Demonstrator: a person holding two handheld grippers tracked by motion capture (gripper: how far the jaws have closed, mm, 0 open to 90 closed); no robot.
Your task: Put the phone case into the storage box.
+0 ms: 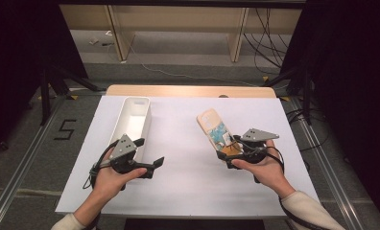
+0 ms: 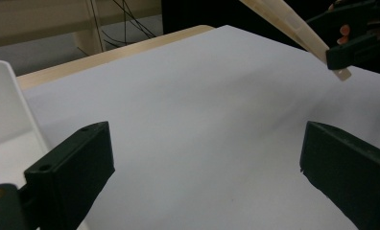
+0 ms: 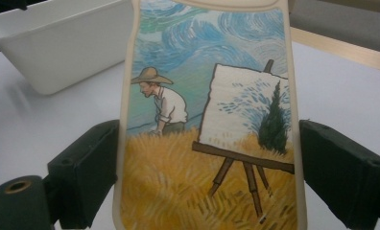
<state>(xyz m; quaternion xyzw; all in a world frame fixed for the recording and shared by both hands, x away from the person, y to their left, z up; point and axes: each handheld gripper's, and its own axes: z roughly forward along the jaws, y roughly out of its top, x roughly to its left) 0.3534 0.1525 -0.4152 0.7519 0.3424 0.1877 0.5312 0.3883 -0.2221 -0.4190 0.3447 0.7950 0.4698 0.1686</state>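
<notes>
Here, in the high view, a person's right gripper (image 1: 236,154) holds a phone case (image 1: 216,132) by its near end, the case slanting away from the jaws toward the far side of the white-covered table (image 1: 188,187), its printed face turned up. The left gripper (image 1: 147,155) hovers with its jaws spread wide and nothing between them, just beside the near end of a long white plastic bin (image 1: 133,122), which lies ahead of it and to its left. The two grippers are well apart. In the left gripper view, the two black jaws stand wide apart over bare white table; the bin's wall (image 2: 8,110) rises at the left jaw's outer side, and far ahead to the right the other gripper (image 2: 358,40) grips the cream edge of the case (image 2: 293,26), seen edge-on and tilted. In the right gripper view, the case (image 3: 207,124) stands between the jaws, which press on its two long cream edges; its picture shows a painter in a straw hat beside an easel in a yellow field. The bin (image 3: 58,43) lies ahead to the left.
</notes>
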